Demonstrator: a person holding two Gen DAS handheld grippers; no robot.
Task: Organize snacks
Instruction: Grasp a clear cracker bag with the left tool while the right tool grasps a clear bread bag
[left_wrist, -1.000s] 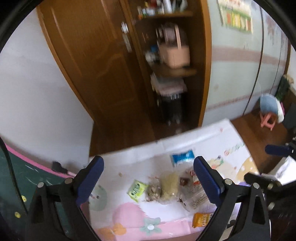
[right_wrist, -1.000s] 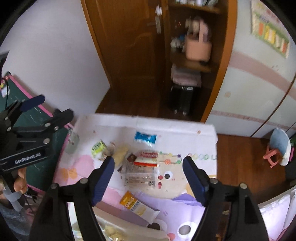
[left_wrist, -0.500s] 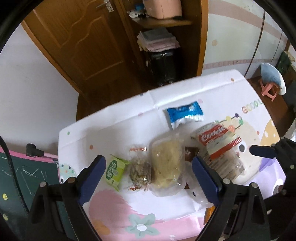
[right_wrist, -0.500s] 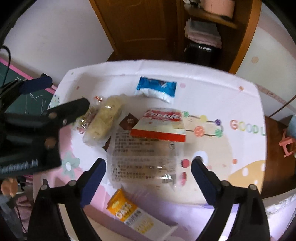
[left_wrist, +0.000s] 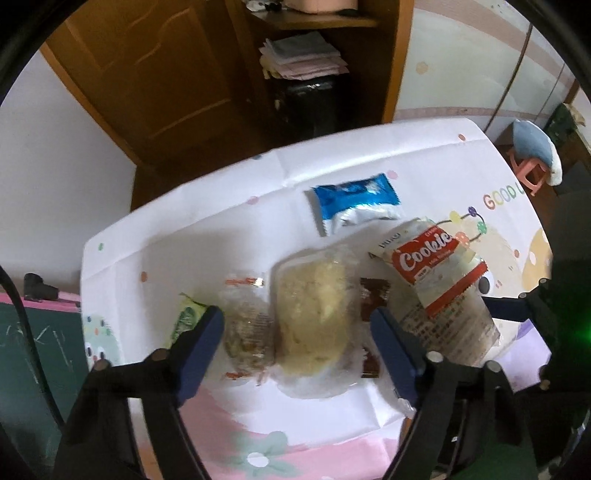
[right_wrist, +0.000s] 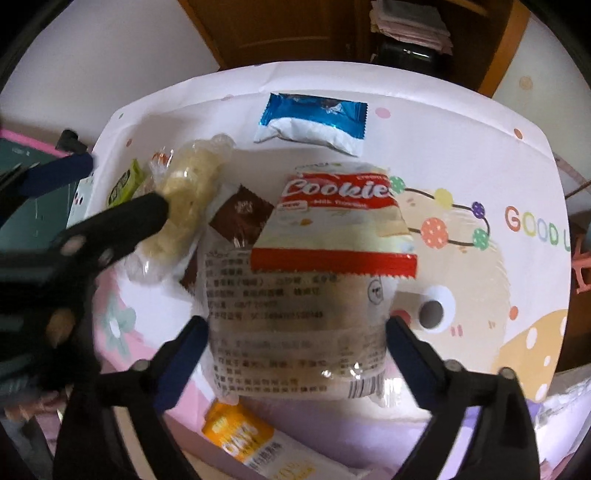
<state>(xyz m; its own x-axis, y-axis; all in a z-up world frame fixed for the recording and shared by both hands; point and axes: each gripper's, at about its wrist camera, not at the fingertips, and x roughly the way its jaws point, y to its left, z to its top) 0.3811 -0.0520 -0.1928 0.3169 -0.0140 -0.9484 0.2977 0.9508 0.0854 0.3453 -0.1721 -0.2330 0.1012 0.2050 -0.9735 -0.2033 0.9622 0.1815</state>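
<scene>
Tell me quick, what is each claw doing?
Left hand-held gripper: open, holding nothing.
Right hand-held gripper: open, straddling the clear printed plastic snack bag.

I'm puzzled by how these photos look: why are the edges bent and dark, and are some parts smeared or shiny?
Both views are fisheye: round black borders, and the table edge bows. Right wrist view: the left gripper at the left is smeared by motion, glare glints on the clear bag, and the cookie pack reads sharp. Left wrist view: mild blur on the blue packet, green glow at the right edge.
</scene>
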